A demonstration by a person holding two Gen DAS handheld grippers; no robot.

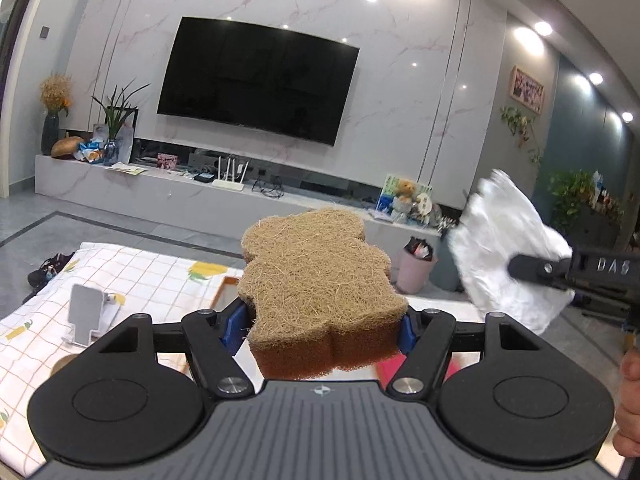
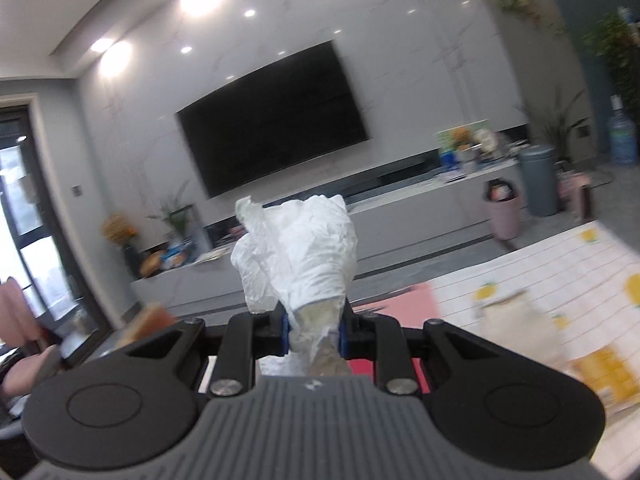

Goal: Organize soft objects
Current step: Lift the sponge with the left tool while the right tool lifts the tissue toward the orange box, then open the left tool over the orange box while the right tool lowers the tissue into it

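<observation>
Holding both soft things clear above the table [image 1: 132, 268], I judge so each can be carried to its spot, my left gripper [image 1: 324, 326] pinches the sponge [image 1: 320, 280] while my right gripper [image 2: 314, 334] squeezes the tissue [image 2: 300, 252].

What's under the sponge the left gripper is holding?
The sponge is lifted, clamped in the left gripper. Below it show strips of white and pink surface, beside the checked tablecloth. Directly beneath is hidden.
</observation>
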